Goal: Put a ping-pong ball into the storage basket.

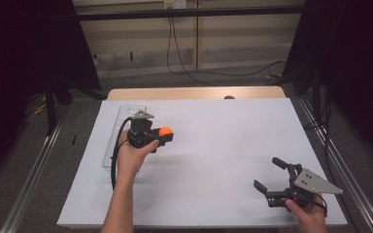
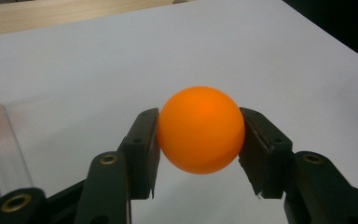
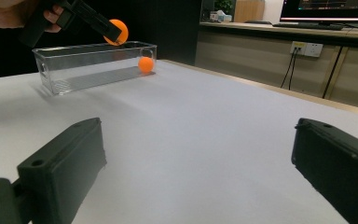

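From the high view, a white sheet covers the bench (image 1: 213, 160), with a strip of bare wood showing along its far edge. Grey floor surrounds it, black curtains hang at both sides, and cables trail along the pale back wall. A clear plastic box (image 1: 121, 121) lies lengthwise near the bench's left edge. The left tongs (image 1: 165, 134) are just beside the box, above the sheet, and pinch an orange ball (image 1: 165, 130). The right tongs (image 1: 267, 174) rest near the bench's front right corner, well apart from the ball, with jaws spread wide and nothing between them.

In the left gripper view, the ball (image 2: 200, 129) sits squarely between the two black jaws, both pads pressing its sides, the white sheet beneath. A wall of the clear box (image 2: 0, 149) shows at the left edge.

In the right gripper view, the open jaws frame bare white sheet. Far off, the box (image 3: 93, 65) holds a second orange ball (image 3: 145, 64) at its far end. The left tongs (image 3: 114, 31) hold the first ball (image 3: 119, 31) just above the box's rim.
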Tool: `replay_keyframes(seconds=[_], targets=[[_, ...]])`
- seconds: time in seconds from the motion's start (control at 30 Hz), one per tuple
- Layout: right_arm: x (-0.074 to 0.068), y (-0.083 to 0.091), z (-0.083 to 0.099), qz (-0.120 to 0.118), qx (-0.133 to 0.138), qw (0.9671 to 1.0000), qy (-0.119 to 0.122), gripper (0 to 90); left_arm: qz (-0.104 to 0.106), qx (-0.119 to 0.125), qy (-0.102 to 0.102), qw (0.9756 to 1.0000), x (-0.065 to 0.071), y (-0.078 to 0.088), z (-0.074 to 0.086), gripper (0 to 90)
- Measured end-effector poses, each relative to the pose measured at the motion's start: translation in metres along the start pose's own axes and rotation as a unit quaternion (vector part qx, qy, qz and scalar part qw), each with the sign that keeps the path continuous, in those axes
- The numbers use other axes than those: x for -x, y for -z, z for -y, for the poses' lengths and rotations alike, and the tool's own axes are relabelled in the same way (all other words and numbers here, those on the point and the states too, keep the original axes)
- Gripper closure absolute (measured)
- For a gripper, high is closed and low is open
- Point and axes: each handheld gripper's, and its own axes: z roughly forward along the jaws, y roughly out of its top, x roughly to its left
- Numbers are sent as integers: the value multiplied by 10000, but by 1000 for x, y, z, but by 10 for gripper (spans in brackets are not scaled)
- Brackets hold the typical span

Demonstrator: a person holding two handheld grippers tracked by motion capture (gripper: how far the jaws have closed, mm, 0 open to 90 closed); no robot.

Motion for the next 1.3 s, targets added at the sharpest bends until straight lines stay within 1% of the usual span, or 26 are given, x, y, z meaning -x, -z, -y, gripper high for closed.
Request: replay_keyframes(seconds=[0.13,0.17,0.27,0.33,0.37,0.47,0.5,0.63,0.77,0.87,0.9,0.97,1.03,1.1,1.27,1.3], targets=[[0,0,0,9,3,10000,-3,21,-25,-2,-7,10000,-2,2,0,508],[0,0,0,7,3,10000,-3,21,-43,23,23,10000,-2,2,0,509],[0,0,0,7,4,10000,0,21,-68,44,30,10000,-2,3,0,508],[0,0,0,6,4,10000,-3,21,-78,20,8,10000,-3,4,0,508],[0,0,0,6,4,10000,0,21,-86,38,37,9999,-3,4,0,509],[0,0,0,9,4,10000,-7,21,-100,23,21,9999,-5,5,0,509],[0,0,0,13,5,10000,-7,21,-103,50,52,9999,-5,5,0,509],[0,-1,0,3,-1,10000,4,21,-118,34,35,9999,-7,7,1,508],[0,0,0,12,-5,10000,-1,21,-161,65,89,9998,-9,8,1,508],[0,0,0,11,-3,10000,-1,21,-201,67,91,9997,-10,10,2,508],[0,0,0,12,-5,10000,-1,20,-200,47,62,9998,-11,11,2,509],[0,-1,0,13,-6,10000,-4,20,-217,80,102,9997,-11,11,2,509],[0,0,0,15,-7,10000,-5,20,-224,73,76,9997,-13,13,2,509],[0,-1,0,16,-9,10000,-12,20,-251,100,102,9996,-13,13,2,509],[0,-1,0,11,-10,10000,-5,20,-263,92,85,9996,-14,15,2,509],[0,0,0,17,-11,10000,-11,20,-275,126,114,9995,-14,16,2,508]])
